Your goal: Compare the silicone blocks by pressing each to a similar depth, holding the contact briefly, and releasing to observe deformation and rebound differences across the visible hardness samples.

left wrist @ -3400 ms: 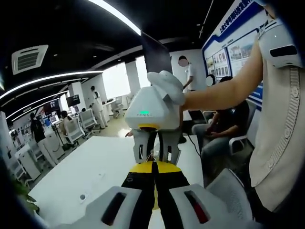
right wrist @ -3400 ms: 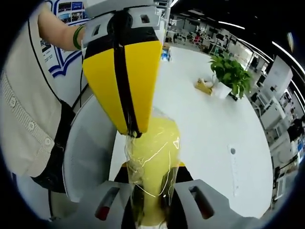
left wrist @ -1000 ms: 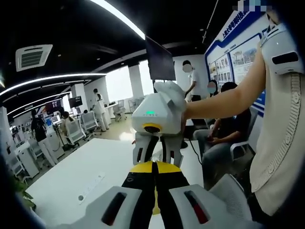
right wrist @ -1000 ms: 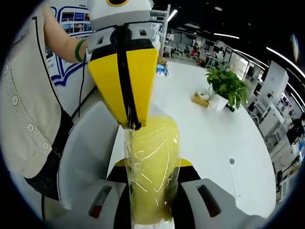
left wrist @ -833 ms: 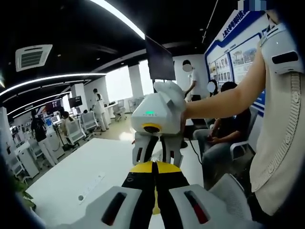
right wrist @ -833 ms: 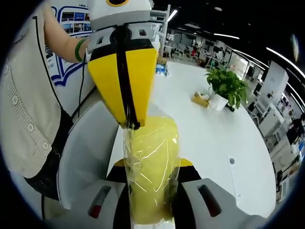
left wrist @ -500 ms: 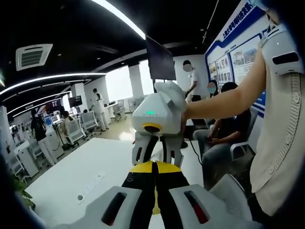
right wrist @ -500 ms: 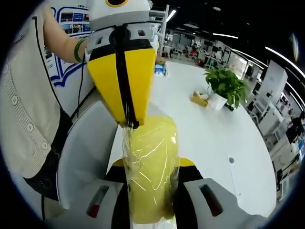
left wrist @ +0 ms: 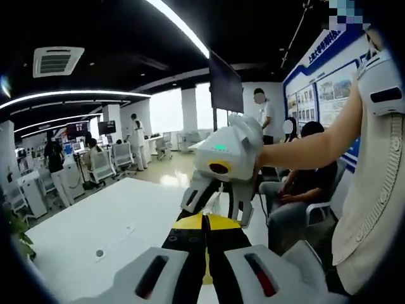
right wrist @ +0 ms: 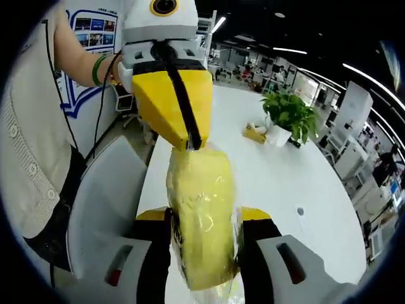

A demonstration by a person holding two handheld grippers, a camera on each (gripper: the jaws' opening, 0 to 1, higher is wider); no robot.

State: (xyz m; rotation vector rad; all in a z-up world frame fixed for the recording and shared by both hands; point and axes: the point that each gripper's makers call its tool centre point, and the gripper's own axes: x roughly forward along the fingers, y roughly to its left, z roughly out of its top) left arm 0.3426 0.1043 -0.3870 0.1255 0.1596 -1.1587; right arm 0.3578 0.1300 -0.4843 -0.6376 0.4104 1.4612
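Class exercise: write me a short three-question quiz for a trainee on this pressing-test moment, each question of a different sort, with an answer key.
1. True or false: the right gripper holds a yellow block wrapped in clear film between its jaws.
2. Multiple choice: where does the left gripper meet the block in the right gripper view? A) at its top end B) at its bottom C) nowhere, it is far off
3. Fill in: on the white table, beyond the block, stands a green ____ in a white pot.

Key
1. True; the jaws clamp its two sides.
2. A; the shut yellow jaws pinch the film at the block's top.
3. plant
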